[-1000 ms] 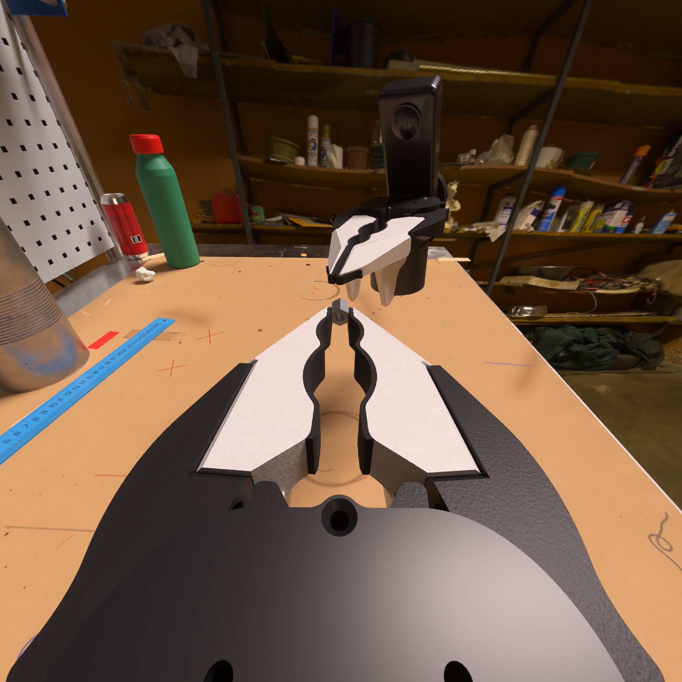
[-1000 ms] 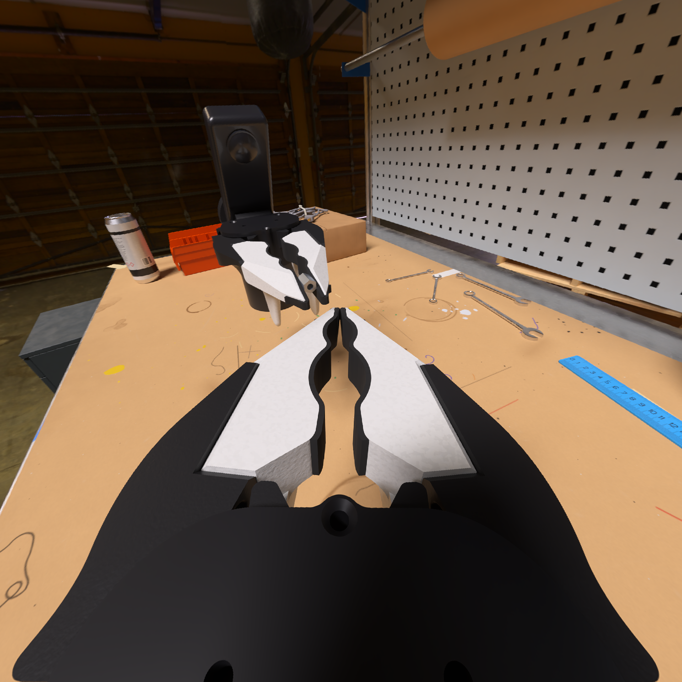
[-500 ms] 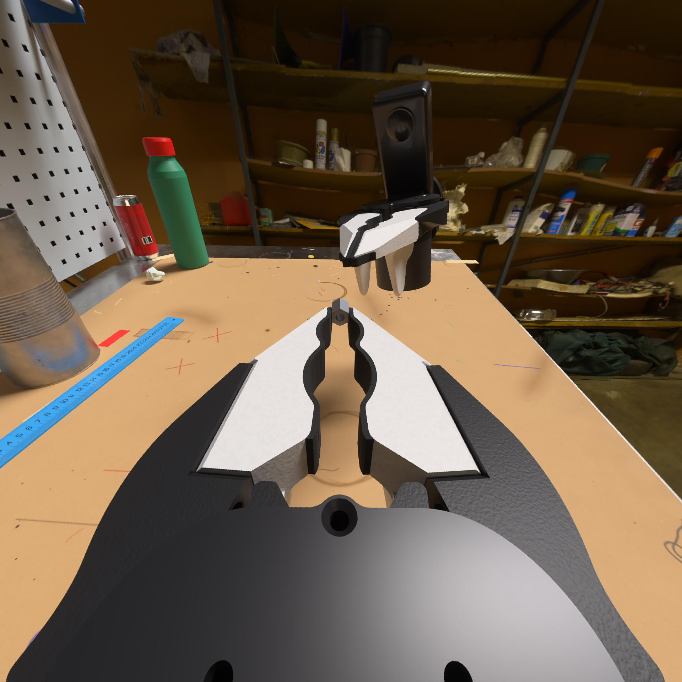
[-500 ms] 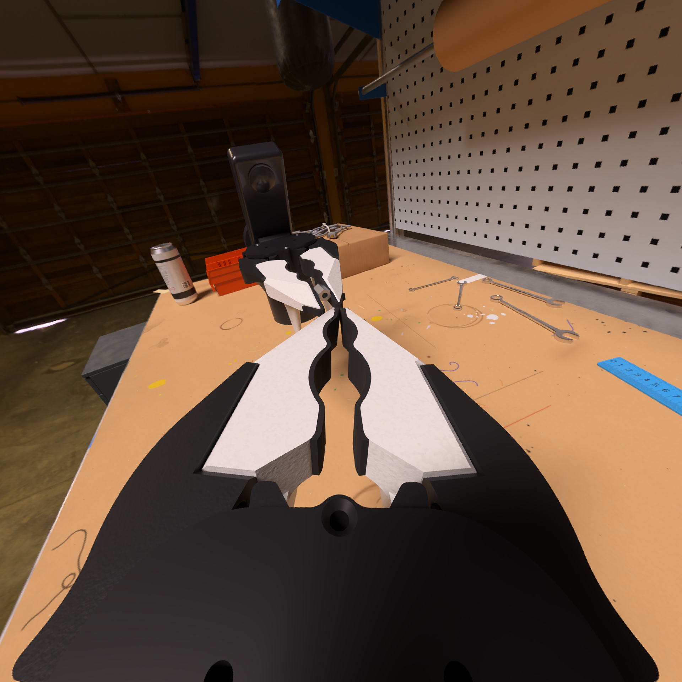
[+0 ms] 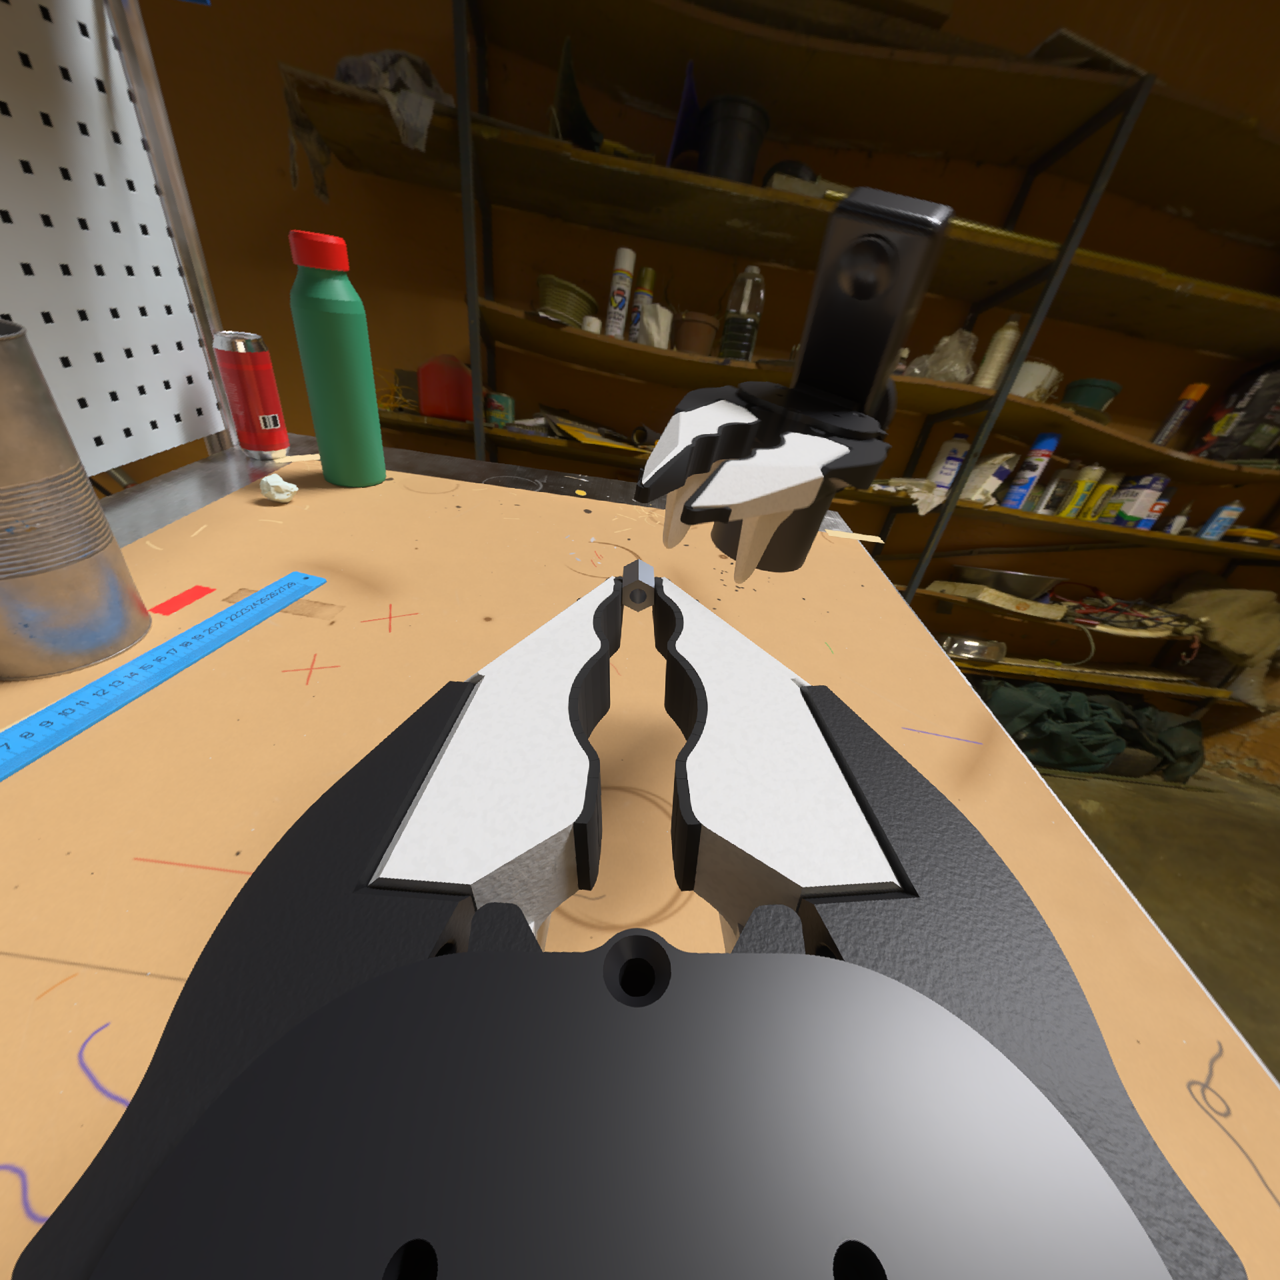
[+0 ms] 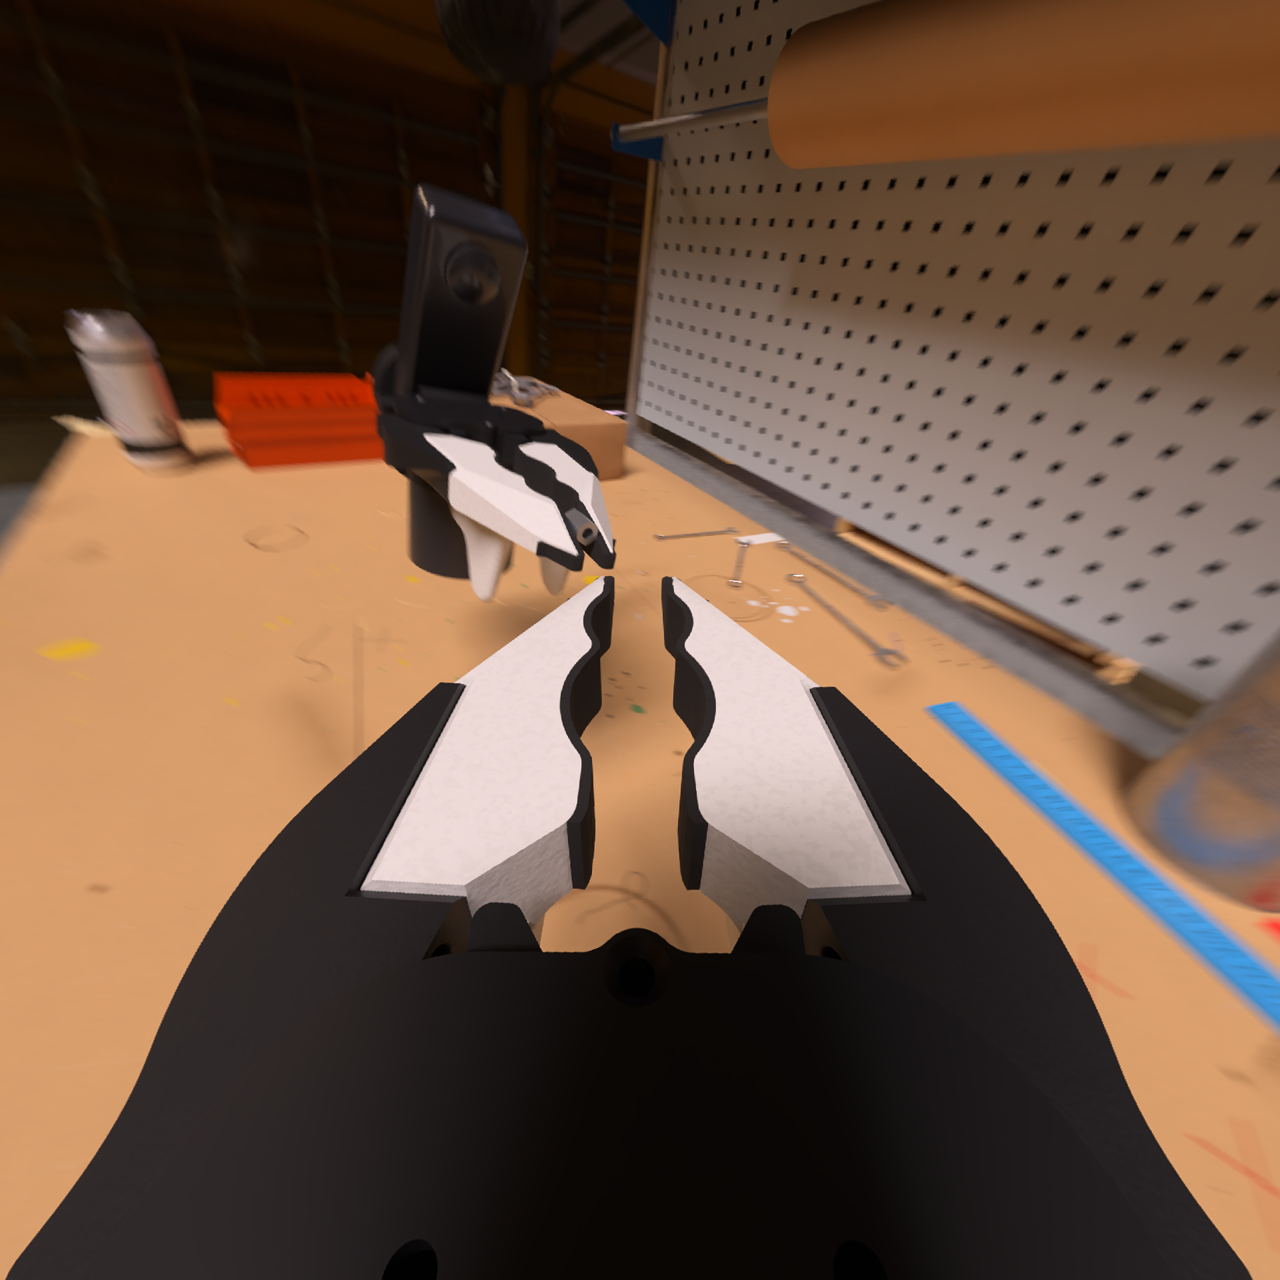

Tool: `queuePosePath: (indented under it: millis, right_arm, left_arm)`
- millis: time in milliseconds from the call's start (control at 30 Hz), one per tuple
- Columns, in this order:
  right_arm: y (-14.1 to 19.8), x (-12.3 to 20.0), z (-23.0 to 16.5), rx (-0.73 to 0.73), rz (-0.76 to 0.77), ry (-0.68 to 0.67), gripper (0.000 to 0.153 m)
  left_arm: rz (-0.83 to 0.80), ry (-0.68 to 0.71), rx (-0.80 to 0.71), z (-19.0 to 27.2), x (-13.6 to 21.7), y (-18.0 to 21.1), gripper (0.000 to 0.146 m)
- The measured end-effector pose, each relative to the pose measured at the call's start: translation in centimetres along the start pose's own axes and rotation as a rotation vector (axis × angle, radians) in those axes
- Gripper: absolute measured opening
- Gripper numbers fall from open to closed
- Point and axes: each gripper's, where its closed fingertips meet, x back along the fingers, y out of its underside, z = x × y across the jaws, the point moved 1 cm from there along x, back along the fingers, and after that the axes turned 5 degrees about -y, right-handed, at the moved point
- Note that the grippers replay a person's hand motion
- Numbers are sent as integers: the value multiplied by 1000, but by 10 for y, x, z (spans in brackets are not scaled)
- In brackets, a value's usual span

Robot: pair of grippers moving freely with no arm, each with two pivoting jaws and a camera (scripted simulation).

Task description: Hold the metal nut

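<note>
A small grey hexagonal metal nut (image 5: 638, 593) is pinched between the tips of my left gripper (image 5: 637, 604), which is shut on it above the tan workbench (image 5: 415, 727). In the left wrist view my right gripper (image 5: 670, 503) hovers beyond the nut, up and to the right, apart from it. In the right wrist view my right gripper (image 6: 637, 589) has its fingers parted with nothing between them. My left gripper (image 6: 585, 552) with the nut (image 6: 586, 532) shows just beyond its tips, slightly left.
A green bottle (image 5: 337, 374), a red can (image 5: 251, 395), a metal cone (image 5: 48, 554) and a blue ruler (image 5: 159, 665) lie to the left. A pegboard (image 6: 970, 381), wrenches (image 6: 831, 602), an orange bin (image 6: 298, 426) and a silver can (image 6: 125, 388) are in the right wrist view. The table edge (image 5: 1039, 796) runs to the right.
My right gripper has opened from shut and shifted to the right of the nut in the left view; its view is blurred. My left gripper still holds the nut.
</note>
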Motion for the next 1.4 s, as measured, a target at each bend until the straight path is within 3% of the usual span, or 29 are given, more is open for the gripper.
queuePosePath:
  millis: [333, 533, 667, 1133, 1400]
  right_arm:
    - [-1, -2, -4, 642, -162, 243, 10]
    - [2, -5, 0, 849, -236, 346, 15]
    - [2, -5, 7, 913, -273, 412, 14]
    - [6, -2, 17, 848, -284, 438, 2]
    - [12, -2, 16, 419, -180, 262, 0]
  left_arm:
    - [-10, -50, 126, -9, -5, 0, 8]
    - [-39, -61, 156, -7, -11, 1, 8]
    - [-32, -56, 185, -5, -13, 0, 8]
    - [-47, -50, 212, 0, -17, 2, 8]
    - [-51, -70, 145, -1, -17, 5, 8]
